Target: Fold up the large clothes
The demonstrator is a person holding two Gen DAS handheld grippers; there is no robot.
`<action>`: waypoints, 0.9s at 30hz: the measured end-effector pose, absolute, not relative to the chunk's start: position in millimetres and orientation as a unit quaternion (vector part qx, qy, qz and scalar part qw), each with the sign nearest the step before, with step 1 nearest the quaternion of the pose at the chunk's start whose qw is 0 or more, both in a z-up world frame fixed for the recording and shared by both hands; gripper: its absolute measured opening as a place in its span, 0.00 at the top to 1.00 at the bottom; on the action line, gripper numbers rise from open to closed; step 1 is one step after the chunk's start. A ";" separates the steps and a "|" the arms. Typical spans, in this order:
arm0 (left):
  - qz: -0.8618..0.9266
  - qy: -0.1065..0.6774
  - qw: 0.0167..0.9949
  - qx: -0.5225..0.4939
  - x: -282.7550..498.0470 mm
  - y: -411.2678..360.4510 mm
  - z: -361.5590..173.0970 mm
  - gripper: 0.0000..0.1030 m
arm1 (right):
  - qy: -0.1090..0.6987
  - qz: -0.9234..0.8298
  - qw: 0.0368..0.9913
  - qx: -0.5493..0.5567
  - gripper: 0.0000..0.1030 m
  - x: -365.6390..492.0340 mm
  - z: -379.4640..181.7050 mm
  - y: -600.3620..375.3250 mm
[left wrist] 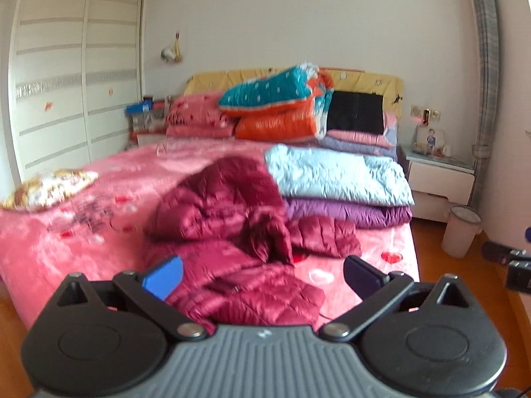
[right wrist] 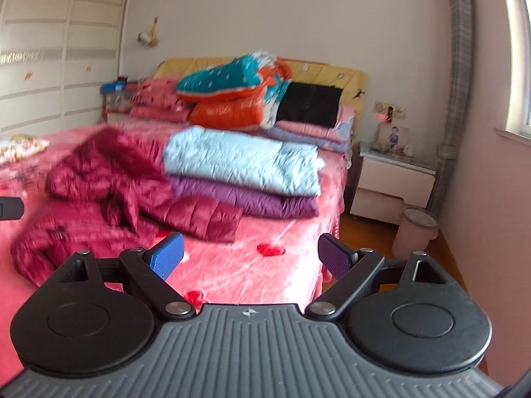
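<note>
Left tongs (left wrist: pixel 262 275) and right tongs (right wrist: pixel 249 258) gaping wide, gripping nothing, hovering off the bed (right wrist: pixel 232 265) edge, crumpled maroon jacket (left wrist: pixel 232 232) lying beside stacked quilts (right wrist: pixel 242 172).

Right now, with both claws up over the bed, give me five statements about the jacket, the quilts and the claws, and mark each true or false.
1. The dark red puffer jacket lies crumpled on the pink bedspread. True.
2. The left claw is shut on the jacket. False: it is open and holds nothing.
3. The light blue quilt lies on top of the purple quilt. True.
4. The right claw grips the light blue quilt. False: it is open, with only bedspread showing between its pads.
5. A waste bin stands on the floor beside the bed. True.
</note>
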State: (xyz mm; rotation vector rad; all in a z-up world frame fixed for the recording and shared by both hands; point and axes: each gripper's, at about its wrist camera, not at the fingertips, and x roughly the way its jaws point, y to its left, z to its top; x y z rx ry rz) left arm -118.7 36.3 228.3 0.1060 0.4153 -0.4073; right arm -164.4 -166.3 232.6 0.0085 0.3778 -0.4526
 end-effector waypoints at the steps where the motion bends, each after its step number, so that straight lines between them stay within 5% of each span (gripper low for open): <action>1: -0.200 0.199 0.958 0.057 -120.8 38.2 234.2 0.01 | 0.181 -0.226 0.957 0.006 0.00 -167.8 240.5 -167.3; 27: -0.193 0.119 0.972 0.056 -160.8 92.6 285.5 0.01 | 0.113 -0.201 0.973 0.014 0.00 -208.7 305.6 -118.0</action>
